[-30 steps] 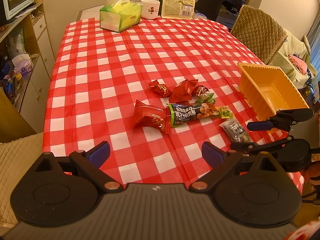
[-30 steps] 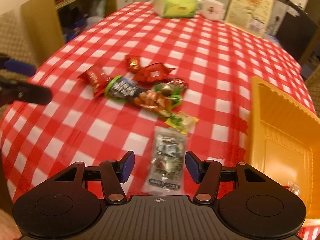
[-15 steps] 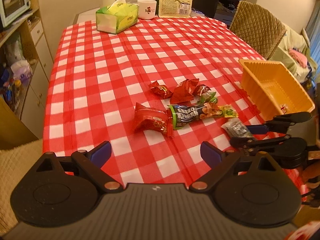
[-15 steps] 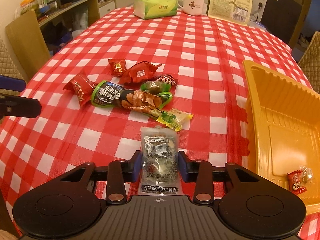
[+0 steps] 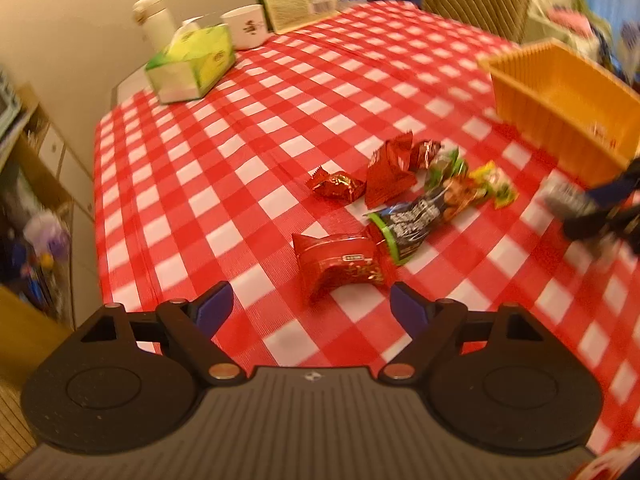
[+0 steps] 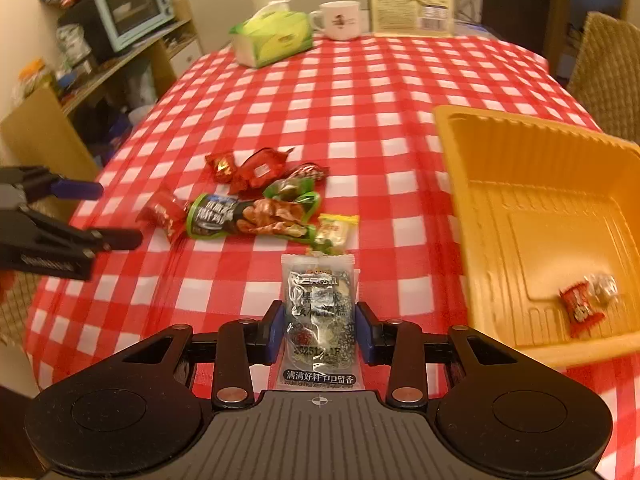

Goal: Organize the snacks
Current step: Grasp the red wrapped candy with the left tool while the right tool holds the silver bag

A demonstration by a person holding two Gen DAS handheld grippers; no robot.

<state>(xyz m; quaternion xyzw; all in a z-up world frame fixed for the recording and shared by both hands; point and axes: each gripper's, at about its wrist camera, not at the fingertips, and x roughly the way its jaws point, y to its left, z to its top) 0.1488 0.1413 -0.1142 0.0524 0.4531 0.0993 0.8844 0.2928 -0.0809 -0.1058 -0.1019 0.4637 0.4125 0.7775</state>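
Red-white checked tablecloth (image 6: 360, 92); orange tray (image 6: 500, 152); silver-black packet (image 6: 320, 312); green tissue box (image 6: 272, 38); blue finger pads (image 6: 276, 332).

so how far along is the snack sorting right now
Early. Done: two small wrapped sweets lie in the orange plastic tray. In hand: the right gripper is shut on a clear silver-black snack packet. The left gripper, jaws closing with nothing between them, hovers by the red foil packet. Left: that packet and the rest of the pile, including the long green-edged nut bag.
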